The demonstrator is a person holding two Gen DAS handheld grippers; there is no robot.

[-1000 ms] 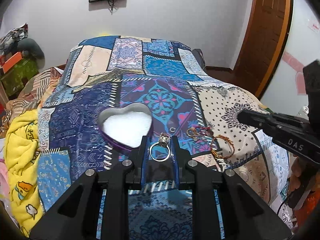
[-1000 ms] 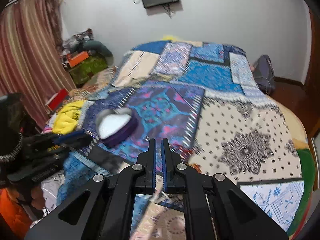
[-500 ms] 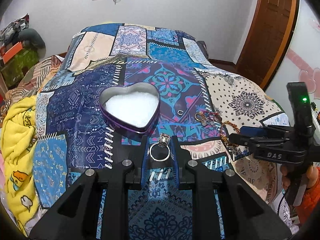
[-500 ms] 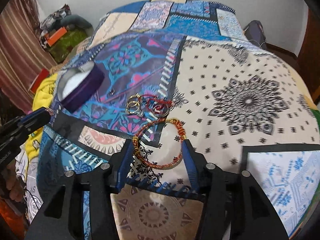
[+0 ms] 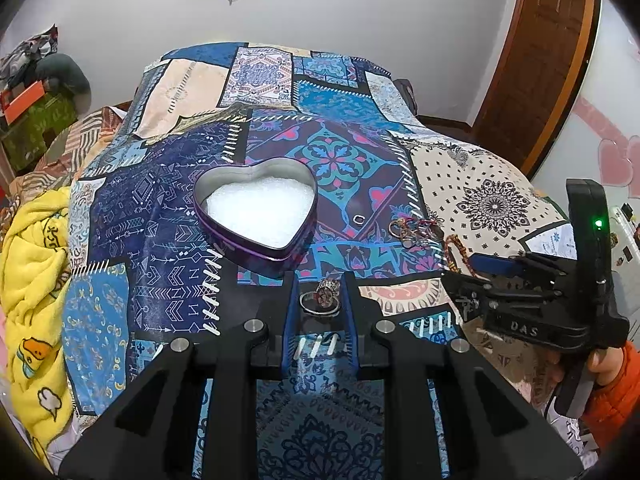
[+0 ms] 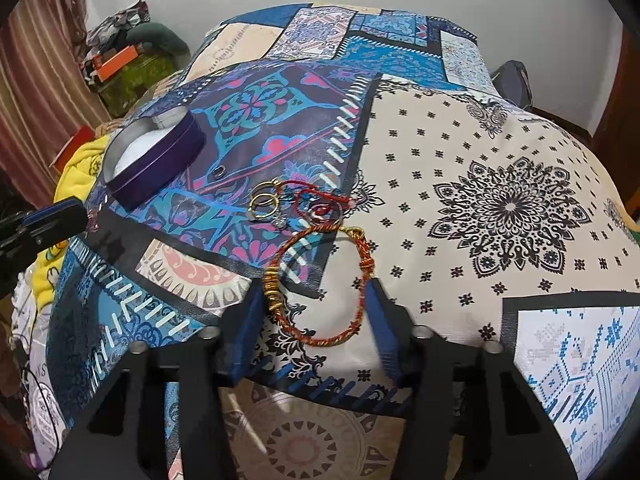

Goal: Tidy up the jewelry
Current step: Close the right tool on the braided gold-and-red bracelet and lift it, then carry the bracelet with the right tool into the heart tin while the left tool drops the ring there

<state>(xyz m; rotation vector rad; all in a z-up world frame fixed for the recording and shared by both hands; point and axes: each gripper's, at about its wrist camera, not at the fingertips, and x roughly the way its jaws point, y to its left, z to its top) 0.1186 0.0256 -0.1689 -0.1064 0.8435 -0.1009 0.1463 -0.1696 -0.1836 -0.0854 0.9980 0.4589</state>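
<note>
My left gripper (image 5: 319, 284) is shut on a silver ring with a stone top (image 5: 322, 300), held just in front of the purple heart-shaped tin (image 5: 256, 210) with white foam inside. My right gripper (image 6: 316, 284) is open, its fingers either side of a red and gold bangle (image 6: 320, 284) lying on the bedspread. Beyond the bangle lie gold rings (image 6: 264, 202), a red cord piece (image 6: 320, 200) and a small silver ring (image 6: 219, 171). The tin also shows in the right wrist view (image 6: 154, 152). The right gripper shows in the left wrist view (image 5: 520, 280).
The patchwork bedspread (image 5: 340, 152) covers the bed. A yellow blanket (image 5: 32, 264) lies at the left edge. Boxes and clothes (image 5: 28, 100) stand by the far left wall. A wooden door (image 5: 540, 60) is at the right.
My right gripper opened, dropped toward the bed and now straddles the bangle. My left gripper drew back a little from the tin, still holding the ring.
</note>
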